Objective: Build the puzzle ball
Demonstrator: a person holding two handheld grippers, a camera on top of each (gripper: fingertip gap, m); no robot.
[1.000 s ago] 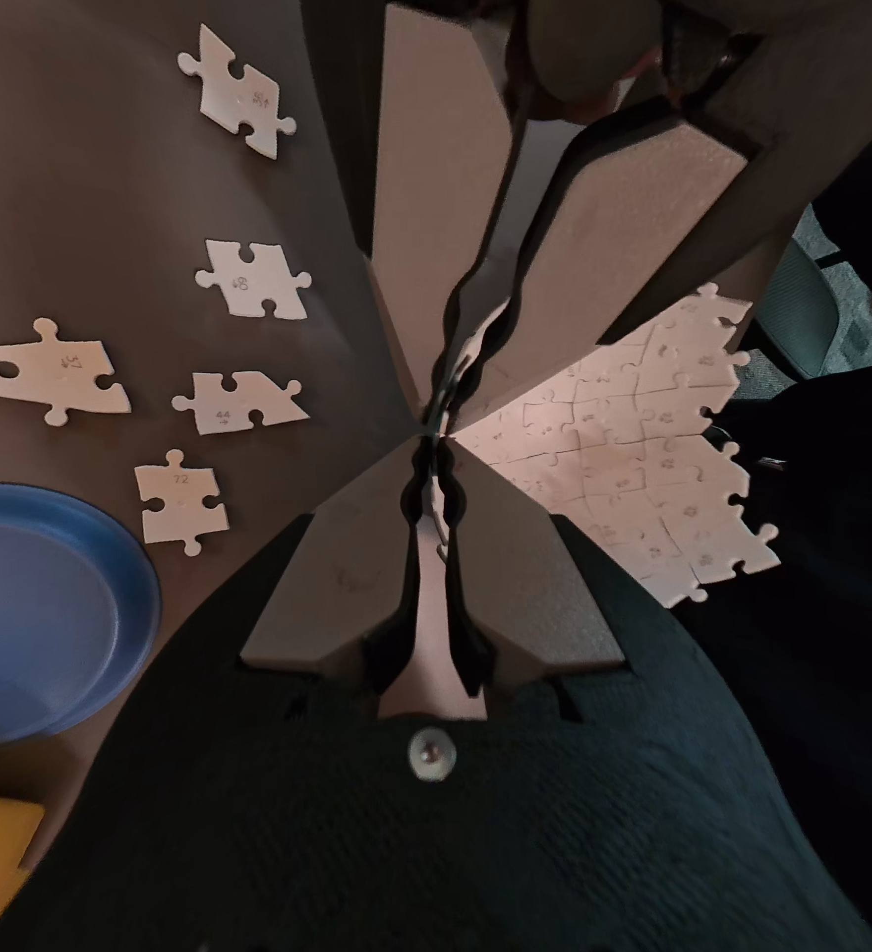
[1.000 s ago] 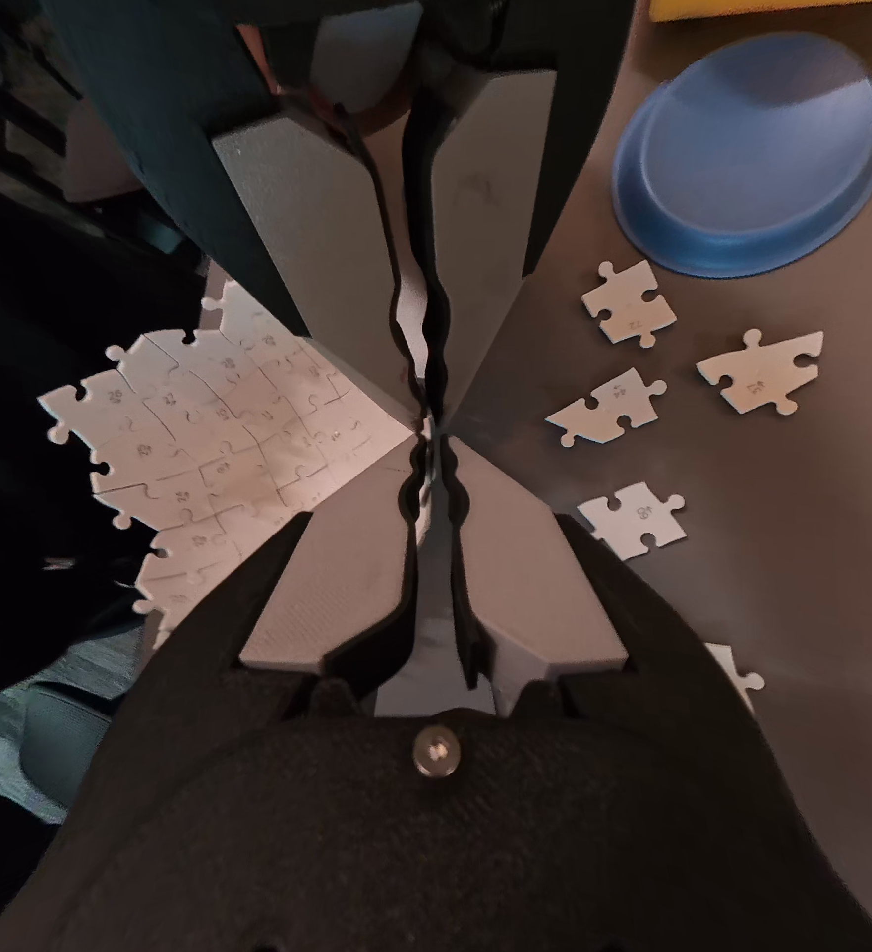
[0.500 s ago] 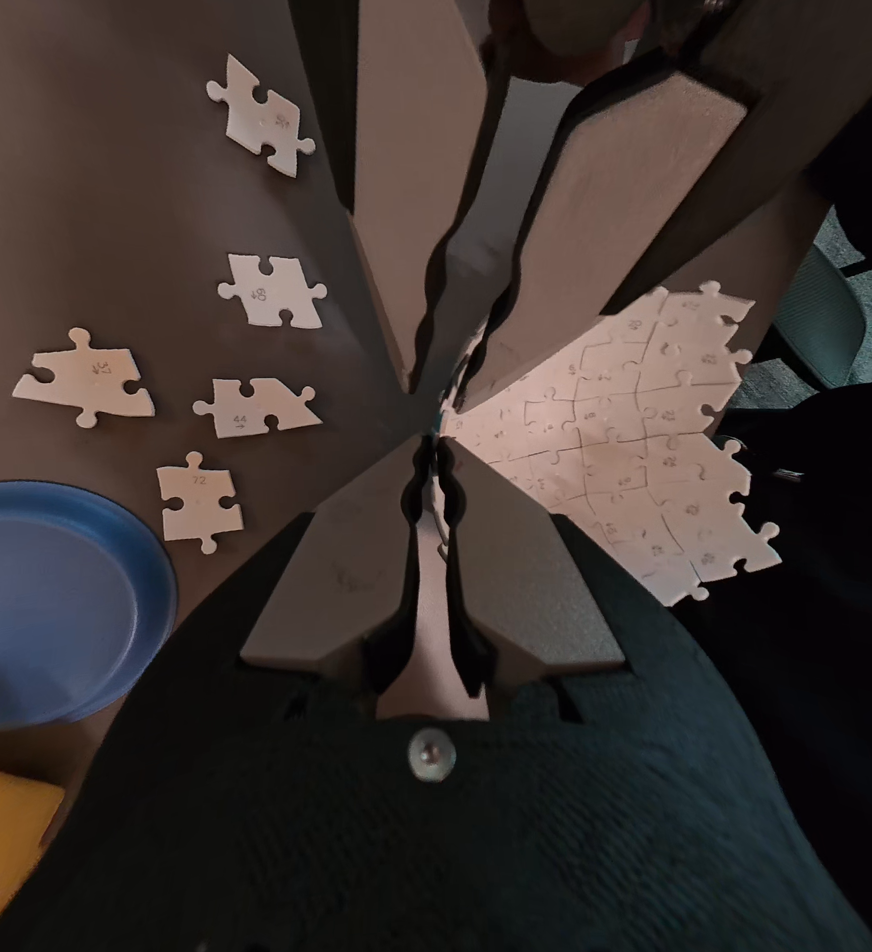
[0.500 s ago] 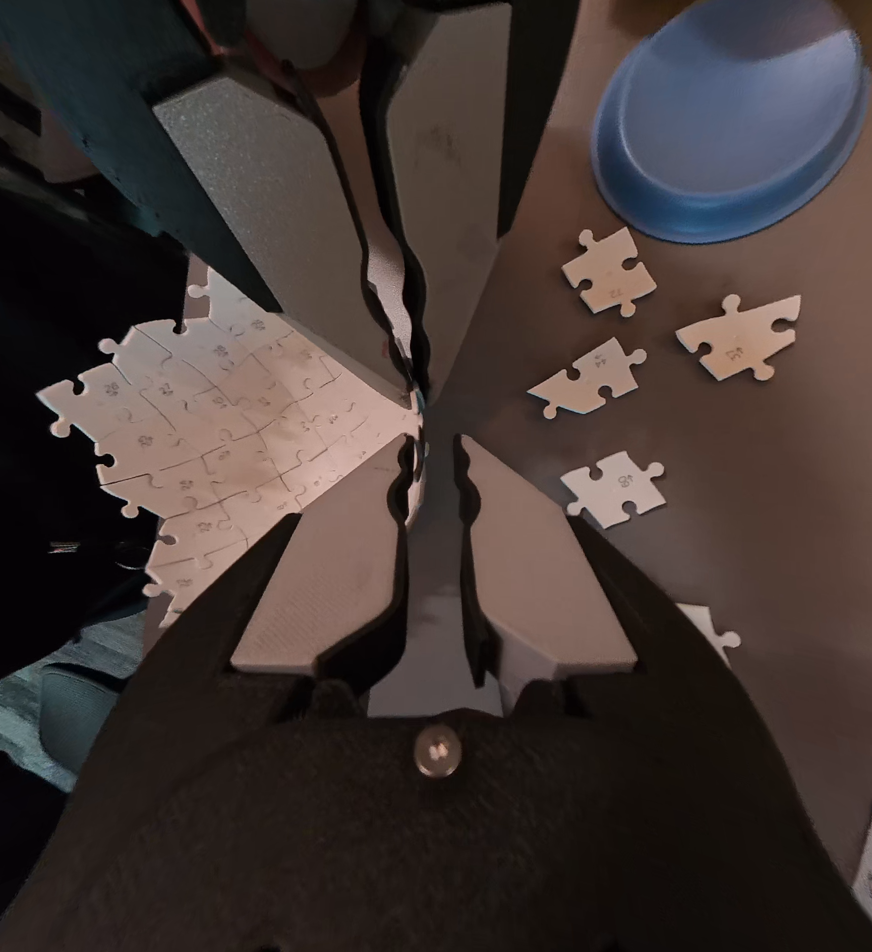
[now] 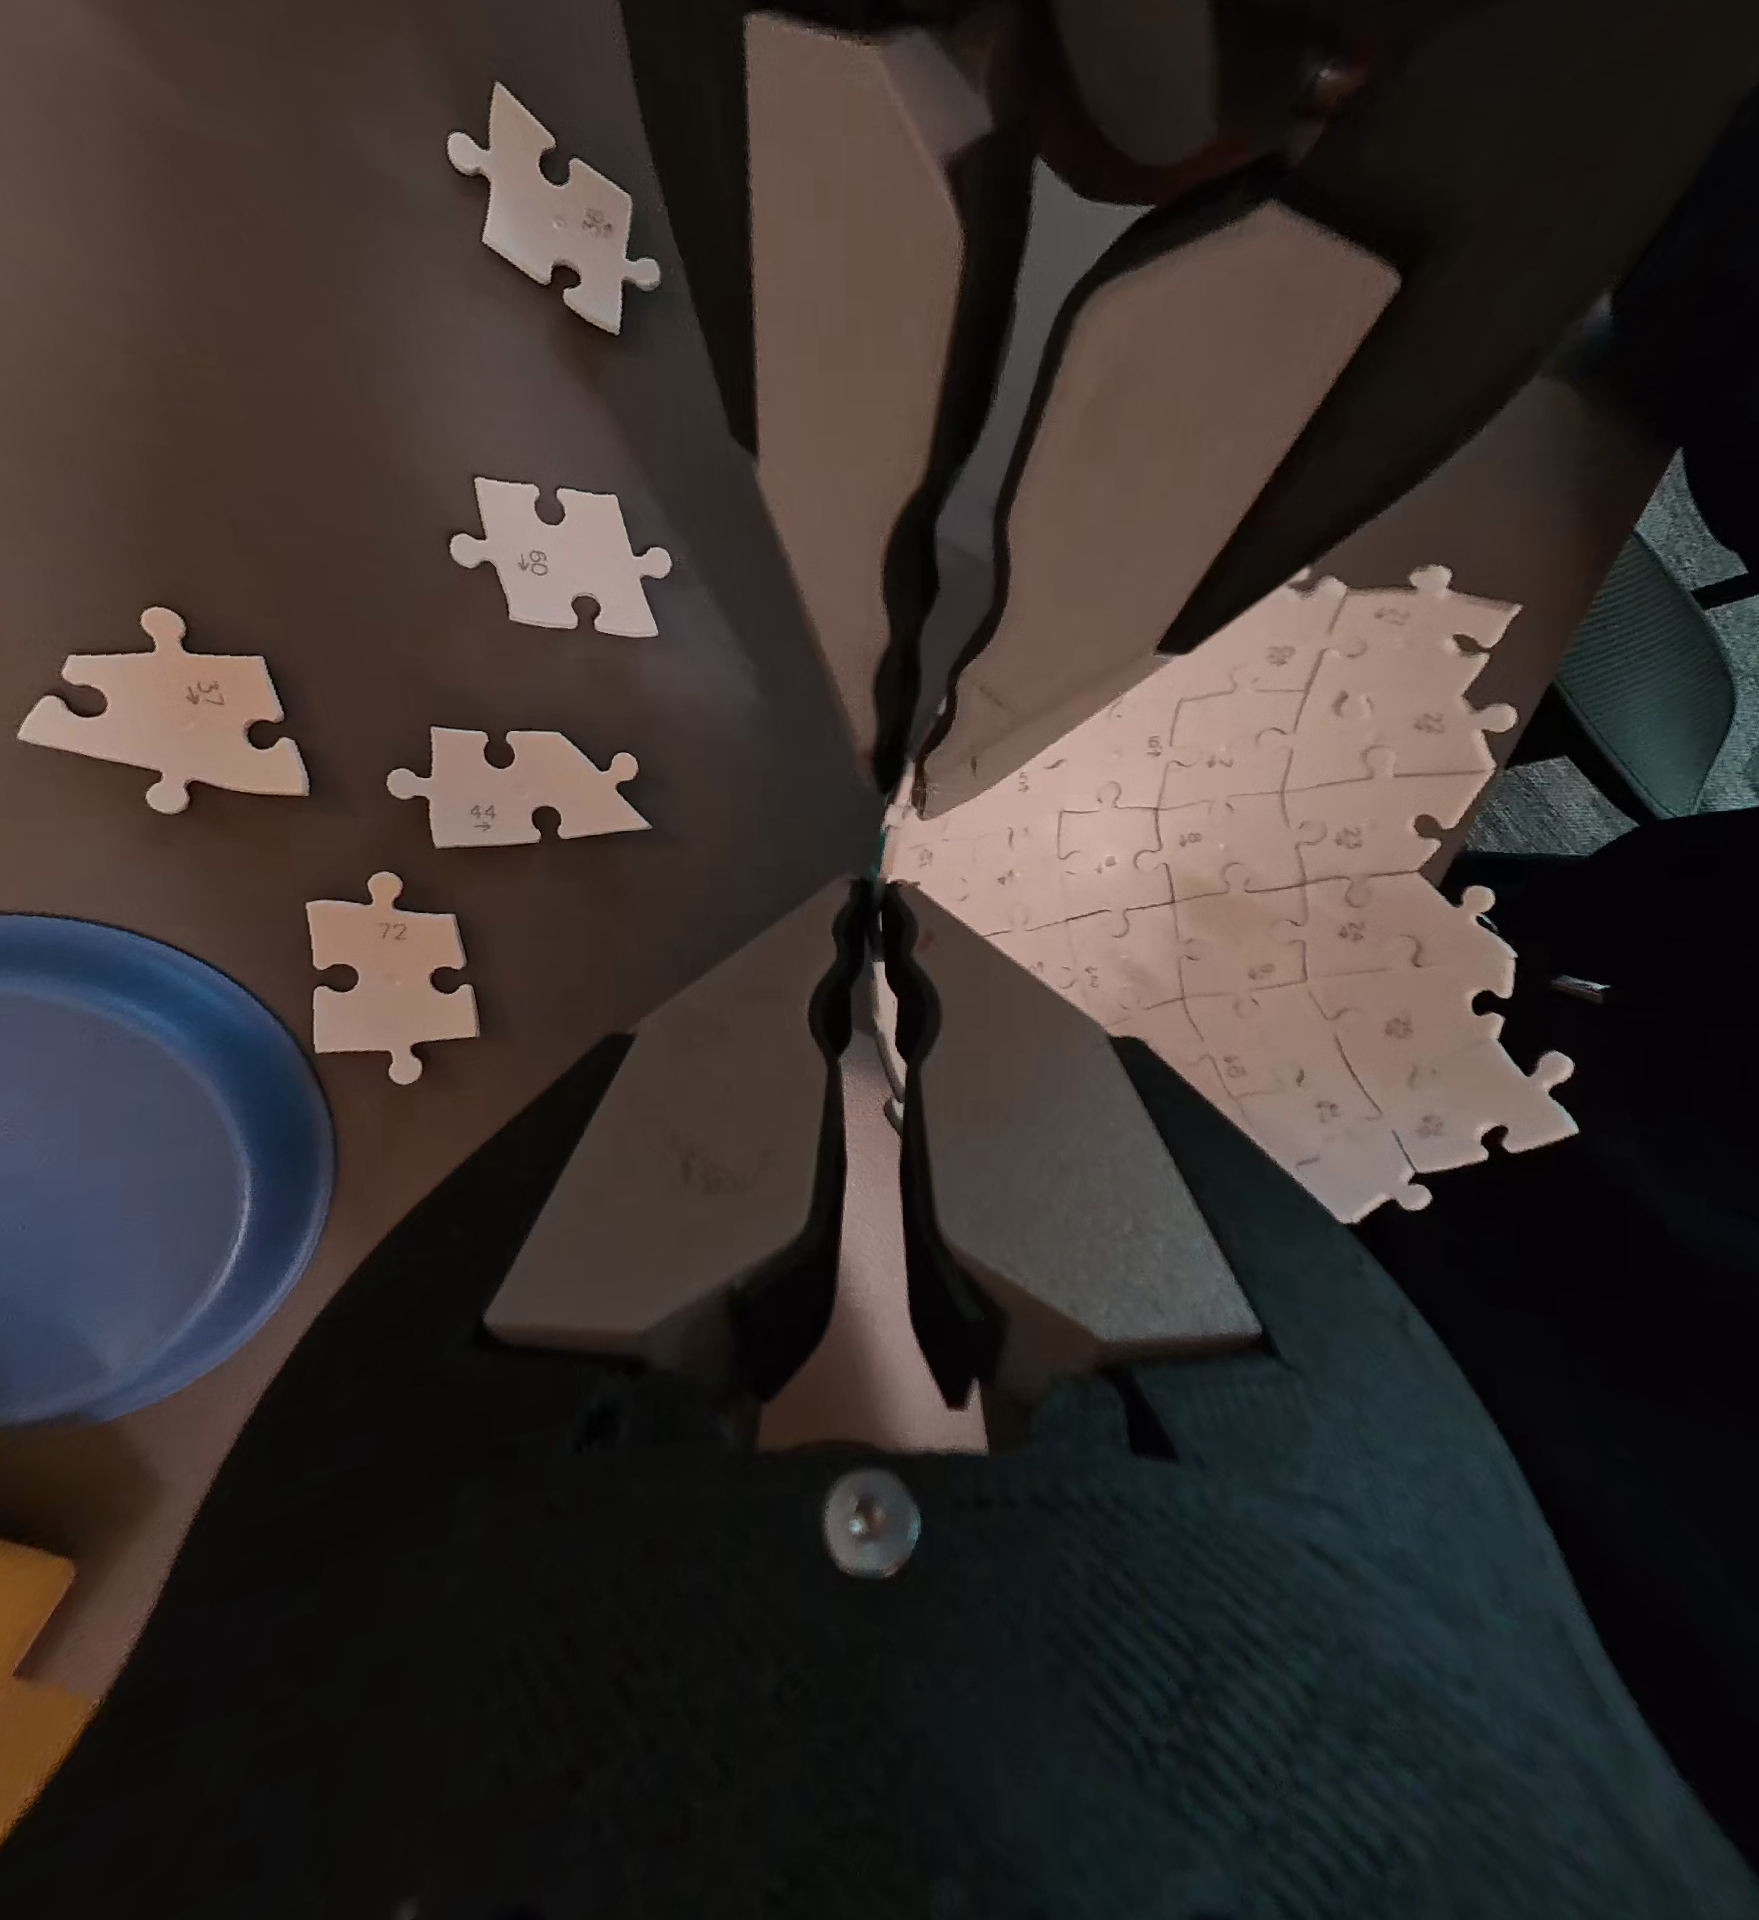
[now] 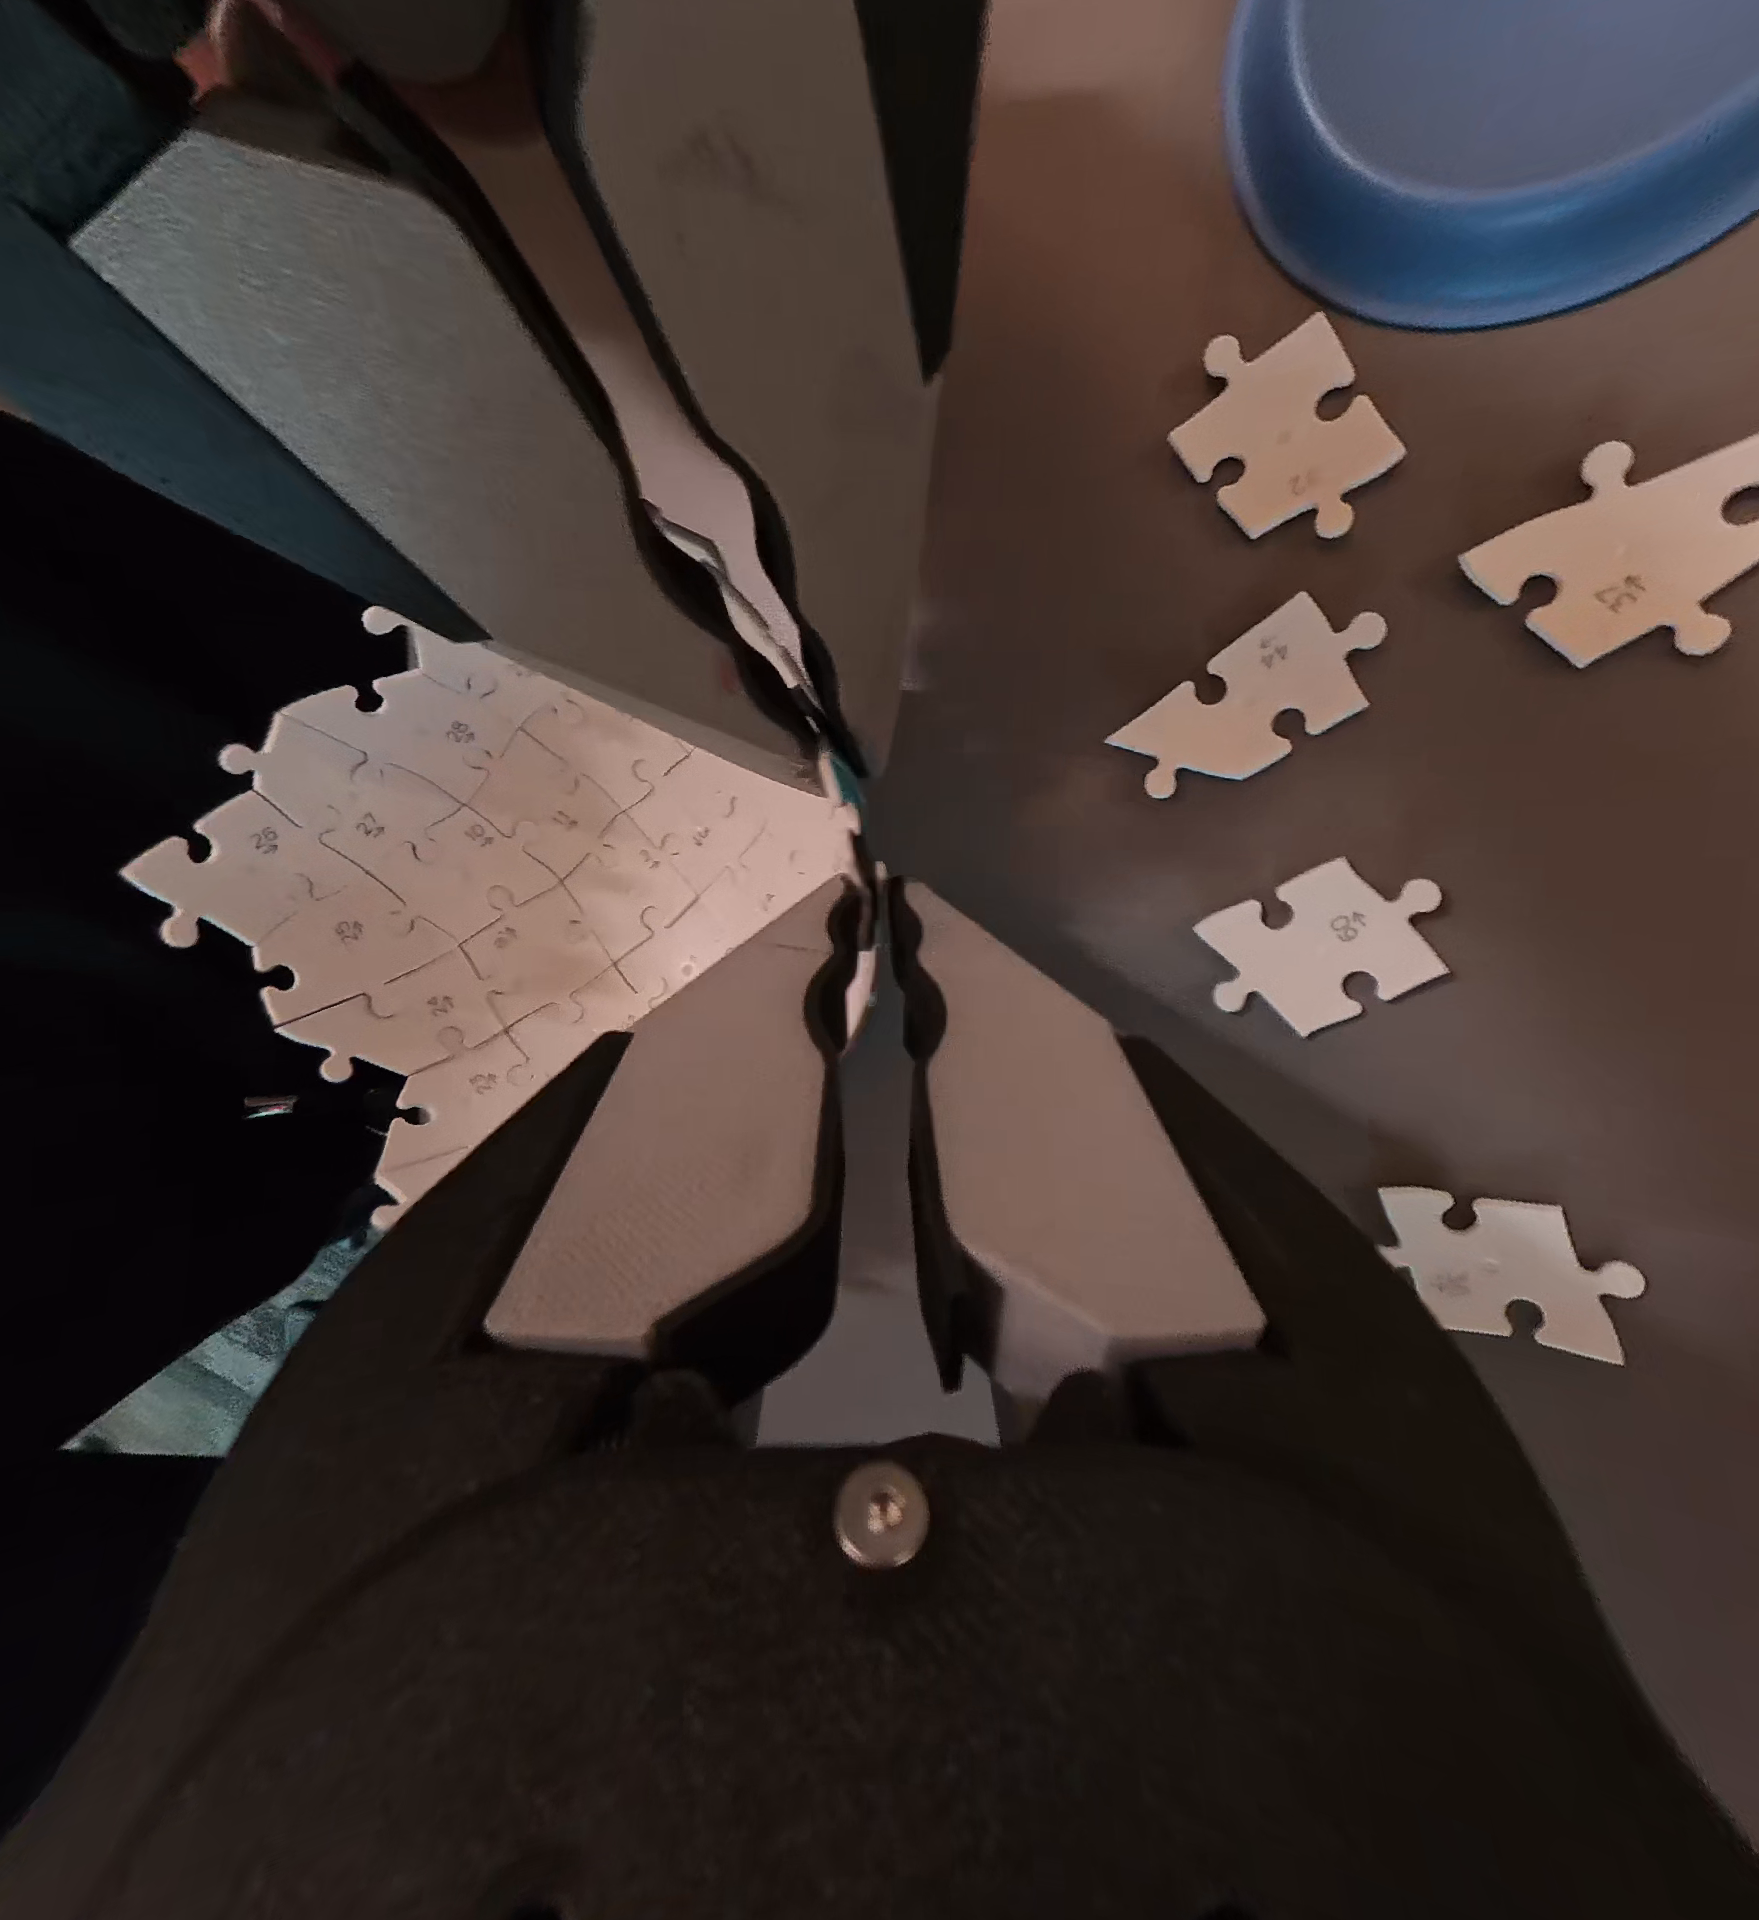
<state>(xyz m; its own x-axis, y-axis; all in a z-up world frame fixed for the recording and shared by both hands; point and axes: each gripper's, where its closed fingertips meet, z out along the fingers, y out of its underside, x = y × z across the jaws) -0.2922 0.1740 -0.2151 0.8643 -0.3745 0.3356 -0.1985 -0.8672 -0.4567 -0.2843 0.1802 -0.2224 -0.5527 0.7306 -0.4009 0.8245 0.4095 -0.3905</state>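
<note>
Half a second ago the right hand-held gripper (image 6: 880, 883) had its 2 fingers spread a little. Now they are pressed close together again, with only a thin gap. They seem to be pinching the near edge of the puzzle (image 6: 501, 862). I think it let go and took a new grip.

The left hand-held gripper (image 5: 875, 899) has stayed pressed together. It is pinching the same edge of the puzzle (image 5: 1270, 883), and a bit of white shows between its fingers. The tips of the 2 grippers nearly touch. In the right wrist view the left one now leans more to the side than it did 1 second ago, so the 2 have turned against each other.

The puzzle is a curved white sheet of many joined pieces, back side up. It is held up in the air at the edge of the tabletop (image 5: 179, 364), not lying on it.

The new grip probably helps to bend the sheet or press a joint tight, but the joint is hidden behind the fingers.

5 loose pieces (image 5: 511, 790) lie flat on the tabletop, well apart from the puzzle, in the same places as before. A blue bowl (image 5: 262, 1143) sits just beside them. So the ball is far from done: the sheet is not round yet, and at least 5 pieces must go on.
</note>
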